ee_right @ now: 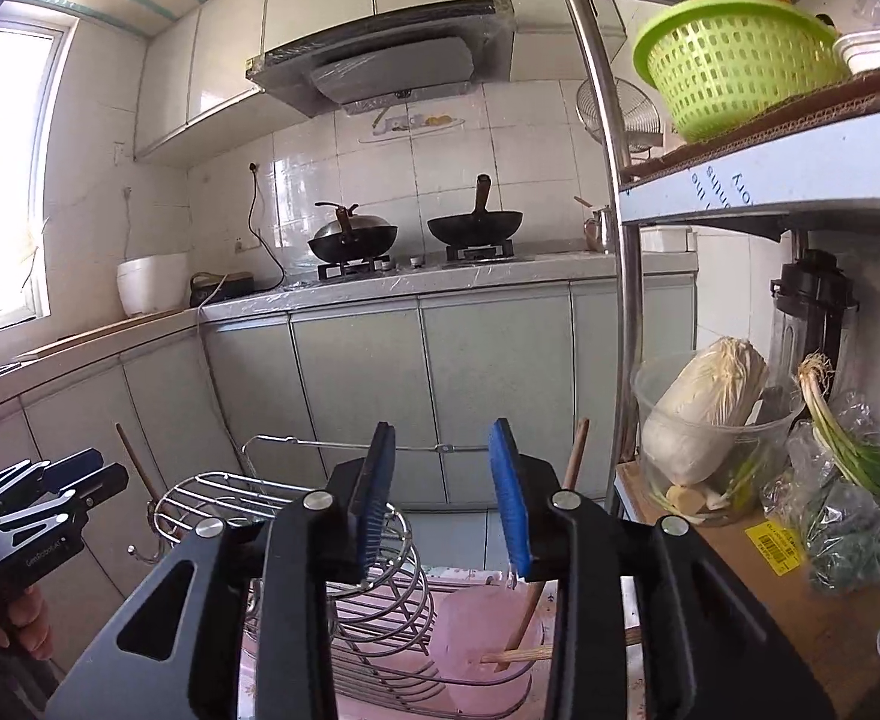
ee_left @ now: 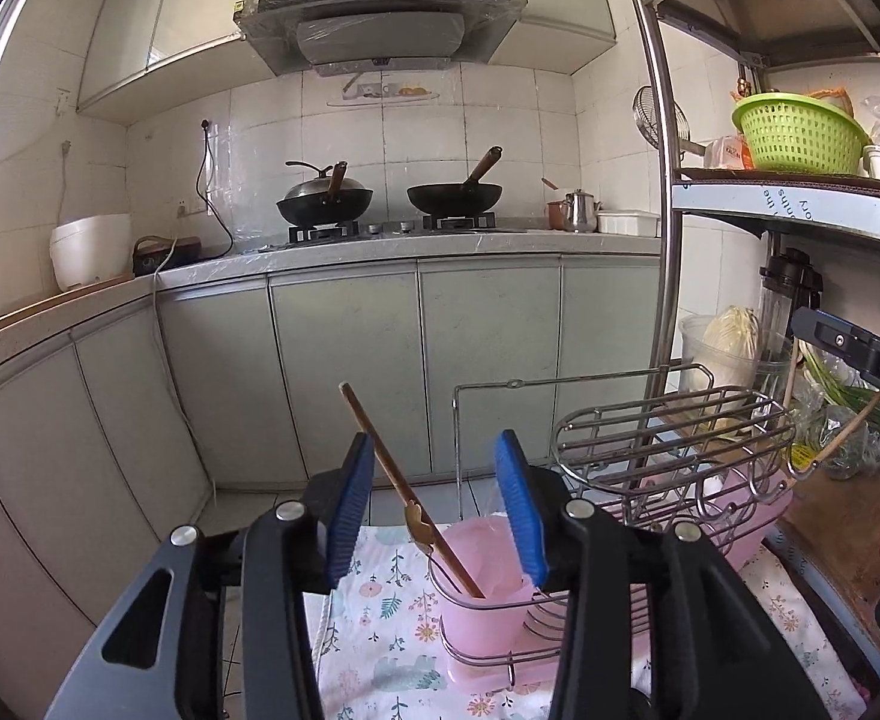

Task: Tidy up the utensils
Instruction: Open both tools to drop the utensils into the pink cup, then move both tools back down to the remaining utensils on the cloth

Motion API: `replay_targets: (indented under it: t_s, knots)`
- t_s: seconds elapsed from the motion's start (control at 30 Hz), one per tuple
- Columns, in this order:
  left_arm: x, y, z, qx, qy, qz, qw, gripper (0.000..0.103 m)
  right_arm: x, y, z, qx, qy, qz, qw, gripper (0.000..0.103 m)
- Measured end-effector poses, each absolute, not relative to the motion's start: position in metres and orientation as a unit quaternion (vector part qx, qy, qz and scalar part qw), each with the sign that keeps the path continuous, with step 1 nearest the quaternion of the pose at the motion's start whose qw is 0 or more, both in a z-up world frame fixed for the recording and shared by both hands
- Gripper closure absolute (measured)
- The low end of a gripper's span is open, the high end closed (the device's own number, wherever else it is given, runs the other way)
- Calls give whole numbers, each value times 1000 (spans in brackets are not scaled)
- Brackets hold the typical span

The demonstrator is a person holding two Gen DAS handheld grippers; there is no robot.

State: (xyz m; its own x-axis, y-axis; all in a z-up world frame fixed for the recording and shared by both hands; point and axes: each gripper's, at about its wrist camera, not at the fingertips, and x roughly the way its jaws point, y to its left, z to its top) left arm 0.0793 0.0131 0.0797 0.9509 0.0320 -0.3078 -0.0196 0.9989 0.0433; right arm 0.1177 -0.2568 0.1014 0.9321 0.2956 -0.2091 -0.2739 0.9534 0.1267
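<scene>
Chopstick (ee_left: 407, 495), slim brown wood with a brass-coloured charm partway down, standing tilted in translucent pink cup (ee_left: 488, 576) clipped inside chrome wire rack (ee_left: 668, 438), over floral cloth (ee_left: 380, 618). Left gripper (ee_left: 434, 504), ribbed blue pads on black arms, jaws wide, chopstick between them unpinched. Right gripper (ee_right: 440, 504) likewise wide and empty above rack.

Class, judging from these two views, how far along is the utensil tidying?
Done: one wooden utensil already stands tilted in the pink cup of the wire rack. In hand: nothing; the left hand-held gripper and right hand-held gripper are both open and empty. Left: no loose utensils are visible, so that cannot be judged.
</scene>
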Motion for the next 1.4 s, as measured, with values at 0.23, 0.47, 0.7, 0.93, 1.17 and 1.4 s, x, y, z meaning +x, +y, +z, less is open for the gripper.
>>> replay_targets:
  t_s: [0.23,0.47,0.7,0.93,1.17,1.4]
  knots:
    - [57,25,89,-18,160,-10,987,62,81,-270,117,72,117,154,979,65]
    - [40,21,63,-46,220,-63,972,62,51,-267,65,75,219,184,955,65]
    - [57,3,-7,-74,348,-110,928,62,57,-264,-33,99,386,183,899,65]
    - [89,-22,-85,-137,495,-147,845,88,54,-264,-103,154,507,198,825,80]
    - [122,-47,-118,-159,559,-138,802,88,58,-261,-125,187,541,211,792,84]
    - [137,-73,-137,-118,584,-105,796,88,63,-256,-125,179,550,211,788,84]
